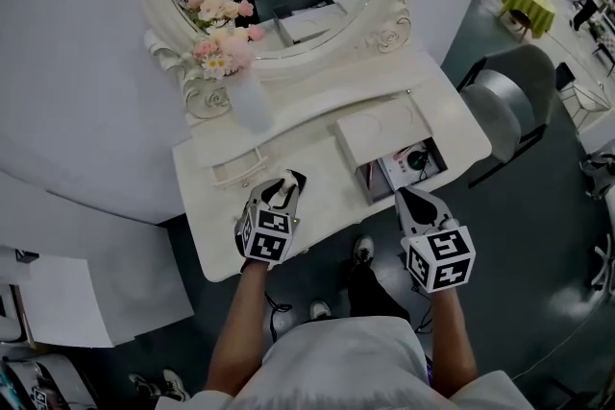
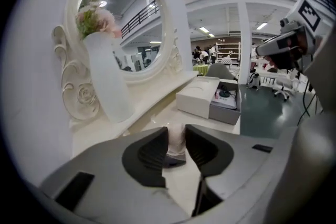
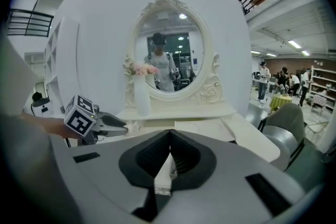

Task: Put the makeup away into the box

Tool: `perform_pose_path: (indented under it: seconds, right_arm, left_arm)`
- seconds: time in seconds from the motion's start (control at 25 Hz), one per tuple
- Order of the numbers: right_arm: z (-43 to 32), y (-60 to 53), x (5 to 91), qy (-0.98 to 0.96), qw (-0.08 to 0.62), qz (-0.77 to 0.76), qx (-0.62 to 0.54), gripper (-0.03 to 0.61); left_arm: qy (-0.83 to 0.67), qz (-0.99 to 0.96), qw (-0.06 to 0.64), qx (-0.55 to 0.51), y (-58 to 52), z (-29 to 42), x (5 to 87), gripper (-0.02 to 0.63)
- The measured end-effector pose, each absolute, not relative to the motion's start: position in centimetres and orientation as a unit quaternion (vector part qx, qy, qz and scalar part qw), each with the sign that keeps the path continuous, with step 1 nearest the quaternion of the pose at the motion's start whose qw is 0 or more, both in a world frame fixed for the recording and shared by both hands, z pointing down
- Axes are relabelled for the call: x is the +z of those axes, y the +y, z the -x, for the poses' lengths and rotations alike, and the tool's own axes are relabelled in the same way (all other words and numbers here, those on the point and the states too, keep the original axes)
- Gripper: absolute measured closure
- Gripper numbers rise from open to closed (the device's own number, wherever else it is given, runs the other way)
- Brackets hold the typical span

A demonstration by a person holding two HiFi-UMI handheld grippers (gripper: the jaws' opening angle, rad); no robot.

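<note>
Small pale makeup bottle (image 2: 176,145) clamped in left gripper (image 2: 177,131). Right gripper (image 3: 169,135) jaws pressed together, nothing held.

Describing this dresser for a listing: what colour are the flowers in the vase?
Pink and cream flowers, clearest in the head view.

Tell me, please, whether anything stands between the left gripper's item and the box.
Nothing visible stands on the tabletop between the makeup item and the box. Its lid covers the side nearer the left gripper; the opening lies beyond.
</note>
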State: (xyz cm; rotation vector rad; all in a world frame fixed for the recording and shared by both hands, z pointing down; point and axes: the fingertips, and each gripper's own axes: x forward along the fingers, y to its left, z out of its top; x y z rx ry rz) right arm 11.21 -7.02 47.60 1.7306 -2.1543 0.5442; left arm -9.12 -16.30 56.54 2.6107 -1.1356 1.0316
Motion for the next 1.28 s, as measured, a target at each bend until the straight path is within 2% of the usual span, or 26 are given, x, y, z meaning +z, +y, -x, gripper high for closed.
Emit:
perform_pose_path:
  seconds: [0.52, 0.84, 1.28]
  right_arm:
    - [-21.1, -7.8, 48.7, -0.705, 0.148, -0.657, 0.223, 0.581]
    - [-26.5, -8.7, 50.1, -0.682, 0.157, -0.674, 0.237, 0.581]
    - [-31.9, -9.1, 52.6, -0.662, 0.162, -0.682, 0.266, 0.581]
  left_arm:
    - [-0.244, -0.912, -0.001, 0.33, -16.9, -6.3, 54.2, 0.491]
    - [-0.148, -0.926, -0.013, 0.347, -15.7, -16.0, 56.7, 0.489]
    - [-0.067, -0.923, -0.011, 0.378, -14.6, -25.1, 60.6, 0.491]
